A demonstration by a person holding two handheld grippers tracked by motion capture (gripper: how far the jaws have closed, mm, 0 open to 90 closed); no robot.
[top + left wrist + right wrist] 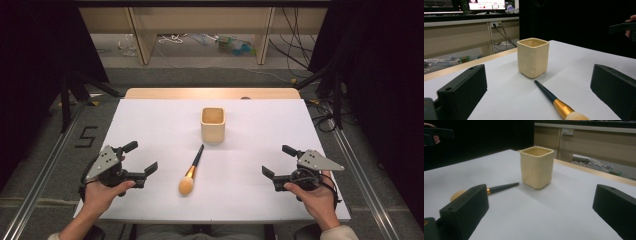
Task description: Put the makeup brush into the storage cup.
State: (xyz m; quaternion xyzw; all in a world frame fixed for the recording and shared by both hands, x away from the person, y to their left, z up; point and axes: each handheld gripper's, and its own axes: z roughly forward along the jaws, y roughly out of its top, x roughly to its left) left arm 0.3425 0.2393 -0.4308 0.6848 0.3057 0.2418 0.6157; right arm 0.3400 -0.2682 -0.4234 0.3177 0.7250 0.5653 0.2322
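Brush (192, 172) lies flat on the white counter (150, 120), near-centre, bristle head toward the near edge, dark handle tip pointing far and slightly right at the cup (213, 125). Handle tip stops just short of the cup; the two are apart. Cup stands upright, mouth open, nothing visible inside.

Left gripper (141, 161) rests at the near left, fingers (464, 92) spread wide, holding nothing. Right gripper (279, 161) rests at the near right, likewise wide open and unloaded. Both are well apart from the brush.

Step in hand, by judgement: pick up the brush, likely to stand it in the cup.

Notes for doing it well:
- Left gripper looks along the handle already; it seems the better placed.
- Grip on the gold ferrule (563, 108) or the handle just beyond it, not on the bristles, which would give and slip.
- Come down with fingers straddling the handle crosswise; it is thin and lies flush on the counter, so fingertips must nearly touch the surface.
- Keep clear of the cup during approach; a nudge could tip it.
- Lift before swinging toward the cup.
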